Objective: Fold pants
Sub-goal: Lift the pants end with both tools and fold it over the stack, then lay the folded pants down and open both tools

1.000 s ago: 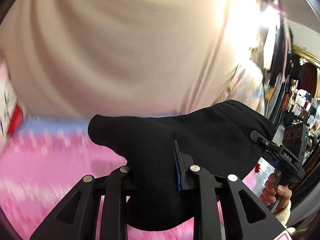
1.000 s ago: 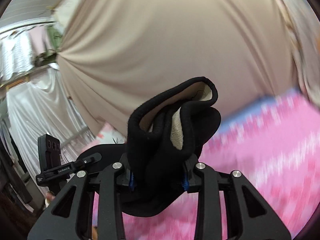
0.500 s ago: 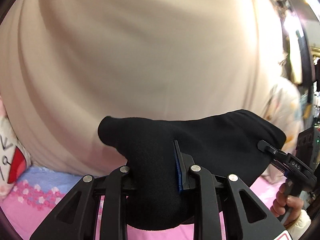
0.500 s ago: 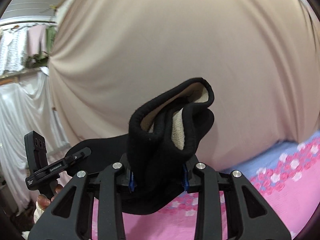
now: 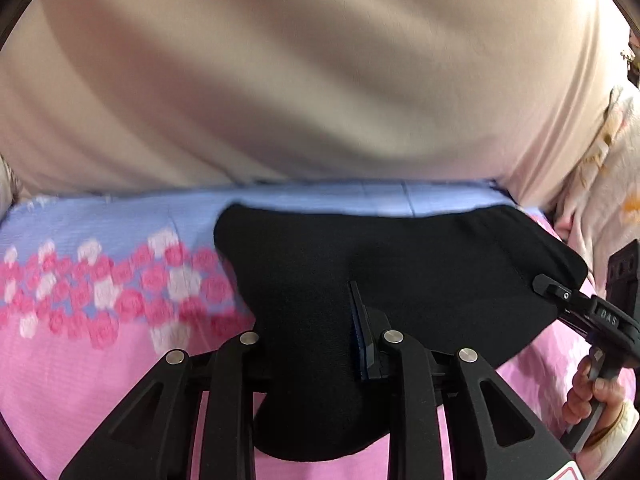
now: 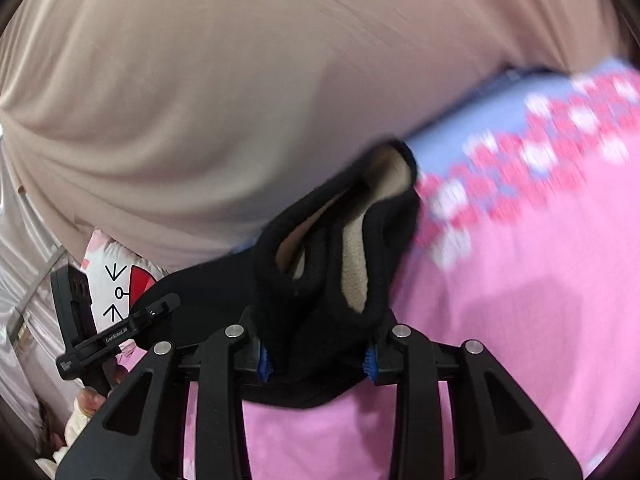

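The black pants [image 5: 400,264] hang stretched between both grippers above a pink flowered bedsheet [image 5: 80,380]. My left gripper [image 5: 316,344] is shut on one black edge of the pants. My right gripper [image 6: 318,356] is shut on a bunched edge of the pants [image 6: 332,264], where the cream fleece lining shows. The right gripper also shows at the right of the left wrist view [image 5: 560,296], and the left gripper shows at the left of the right wrist view [image 6: 160,308], each clamped on the same cloth.
A beige curtain [image 5: 320,72] hangs behind the bed. The sheet has a blue band with pink and white flowers [image 5: 100,292] along its far edge. A white cartoon pillow [image 6: 116,276] lies at the left.
Both grippers have tilted down toward the bed with the pants still held. The sheet fills more of both views and the curtain less.
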Demonstrator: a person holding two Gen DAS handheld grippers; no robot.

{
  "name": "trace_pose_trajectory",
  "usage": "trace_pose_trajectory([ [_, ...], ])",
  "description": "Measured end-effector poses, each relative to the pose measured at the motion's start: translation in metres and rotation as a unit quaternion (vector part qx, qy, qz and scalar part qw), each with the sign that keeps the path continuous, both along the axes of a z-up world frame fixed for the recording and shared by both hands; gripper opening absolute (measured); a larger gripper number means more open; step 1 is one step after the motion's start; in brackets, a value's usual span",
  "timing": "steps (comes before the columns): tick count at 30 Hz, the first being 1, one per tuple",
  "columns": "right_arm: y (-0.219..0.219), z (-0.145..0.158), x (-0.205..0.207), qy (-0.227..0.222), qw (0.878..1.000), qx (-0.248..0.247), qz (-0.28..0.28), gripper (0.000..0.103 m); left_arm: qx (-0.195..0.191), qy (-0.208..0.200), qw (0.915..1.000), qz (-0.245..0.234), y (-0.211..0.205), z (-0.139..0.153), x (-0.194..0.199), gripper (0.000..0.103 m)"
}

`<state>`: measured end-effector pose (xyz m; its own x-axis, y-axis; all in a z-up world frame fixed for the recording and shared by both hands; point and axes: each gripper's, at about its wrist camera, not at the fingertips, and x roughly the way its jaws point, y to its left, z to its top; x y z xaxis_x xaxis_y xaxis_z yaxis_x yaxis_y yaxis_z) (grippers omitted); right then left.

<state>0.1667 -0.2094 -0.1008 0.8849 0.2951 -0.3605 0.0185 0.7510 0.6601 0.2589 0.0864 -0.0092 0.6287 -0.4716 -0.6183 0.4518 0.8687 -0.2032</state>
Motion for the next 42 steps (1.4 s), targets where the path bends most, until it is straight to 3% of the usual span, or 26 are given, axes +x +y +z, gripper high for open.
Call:
trace_pose_trajectory([
  [5, -0.002, -0.018, -0.007, 0.049, 0.999, 0.010, -0.006, 0.032, -0.020, 0.049, 0.9986, 0.002, 0.017, -0.029, -0.006, 0.024],
  [7, -0.007, -0.026, -0.002, 0.072, 0.997, 0.030, -0.004, 0.038, -0.041, 0.065, 0.9969, 0.010, 0.023, -0.048, 0.000, 0.026],
  [9, -0.012, -0.027, -0.002, 0.079, 0.996, 0.041, 0.007, 0.041, -0.058, 0.068, 0.9957, 0.023, 0.028, -0.056, 0.002, 0.035],
  [11, -0.012, -0.025, -0.007, 0.087, 0.996, 0.031, 0.015, 0.044, -0.057, 0.072, 0.9948, 0.045, 0.033, -0.055, -0.001, 0.064],
  [12, -0.015, -0.024, -0.014, 0.088, 0.996, 0.033, 0.010, 0.049, -0.060, 0.077, 0.9932, 0.064, 0.041, -0.053, -0.002, 0.070],
  [15, -0.035, -0.020, -0.054, 0.092, 0.994, 0.049, -0.031, 0.063, -0.074, 0.076, 0.9900, 0.093, 0.074, -0.038, -0.021, 0.073],
  [16, -0.042, -0.013, -0.078, 0.088, 0.993, 0.039, -0.072, 0.065, -0.061, 0.065, 0.9883, 0.124, 0.088, -0.027, -0.033, 0.072],
  [17, -0.043, 0.000, -0.095, 0.069, 0.993, 0.011, -0.093, 0.064, -0.050, 0.055, 0.9868, 0.144, 0.096, -0.018, -0.042, 0.069],
  [18, -0.038, 0.014, -0.103, 0.051, 0.995, -0.018, -0.089, 0.050, -0.044, 0.036, 0.9865, 0.154, 0.105, 0.002, -0.054, 0.069],
  [19, -0.031, 0.027, -0.105, 0.041, 0.995, -0.040, -0.081, 0.038, -0.047, 0.023, 0.9879, 0.146, 0.104, 0.017, -0.061, 0.069],
  [21, -0.004, 0.053, -0.097, 0.015, 0.996, -0.073, -0.040, 0.028, -0.057, -0.003, 0.9909, 0.122, 0.090, 0.042, -0.068, 0.069],
  [23, 0.022, 0.057, -0.072, 0.022, 0.995, -0.101, -0.001, 0.019, -0.039, -0.018, 0.9949, 0.091, 0.052, 0.050, -0.066, 0.073],
  [25, 0.030, 0.031, -0.043, 0.073, 0.989, -0.130, -0.008, 0.018, 0.019, -0.017, 0.9956, 0.090, 0.018, 0.033, -0.055, 0.074],
  [26, 0.026, 0.011, -0.033, 0.105, 0.985, -0.136, -0.019, 0.015, 0.076, -0.009, 0.9919, 0.102, -0.003, 0.010, -0.042, 0.074],
  [27, 0.022, -0.001, -0.027, 0.117, 0.984, -0.134, -0.026, 0.000, 0.119, 0.005, 0.9866, 0.112, -0.012, -0.011, -0.030, 0.073],
  [28, 0.013, -0.012, -0.030, 0.094, 0.990, -0.107, -0.024, 0.000, 0.145, 0.029, 0.9817, 0.120, -0.014, -0.036, -0.021, 0.076],
  [29, 0.003, -0.016, -0.034, 0.088, 0.994, -0.067, -0.017, 0.000, 0.109, 0.051, 0.9848, 0.125, -0.004, -0.061, -0.011, 0.087],
  [30, -0.001, -0.016, -0.034, 0.095, 0.994, -0.044, -0.011, 0.000, 0.069, 0.069, 0.9844, 0.146, 0.013, -0.064, -0.010, 0.096],
  [32, 0.001, -0.008, -0.032, 0.109, 0.993, -0.053, -0.003, 0.000, 0.009, 0.122, 0.9813, 0.149, 0.037, -0.060, -0.001, 0.094],
  [33, 0.003, -0.003, -0.036, 0.112, 0.992, -0.059, -0.005, 0.000, 0.017, 0.121, 0.9804, 0.155, 0.039, -0.054, -0.002, 0.092],
  [35, 0.013, 0.020, -0.055, 0.099, 0.992, -0.077, -0.018, 0.002, 0.052, 0.090, 0.9789, 0.176, 0.038, -0.029, -0.021, 0.076],
  [37, 0.024, 0.048, -0.083, 0.073, 0.990, -0.117, -0.040, 0.008, 0.120, 0.018, 0.9699, 0.211, 0.028, 0.008, -0.053, 0.073],
  [39, 0.040, 0.079, -0.120, 0.046, 0.985, -0.157, -0.061, 0.009, 0.164, -0.061, 0.9600, 0.218, 0.016, 0.042, -0.094, 0.077],
  [40, 0.045, 0.086, -0.129, 0.042, 0.983, -0.166, -0.065, 0.015, 0.174, -0.090, 0.9560, 0.219, 0.012, 0.056, -0.114, 0.078],
  [41, 0.053, 0.098, -0.139, 0.037, 0.981, -0.178, -0.072, 0.019, 0.176, -0.117, 0.9534, 0.215, 0.007, 0.071, -0.139, 0.086],
  [42, 0.059, 0.105, -0.150, 0.032, 0.979, -0.186, -0.079, 0.032, 0.173, -0.128, 0.9537, 0.209, 0.006, 0.078, -0.152, 0.090],
])
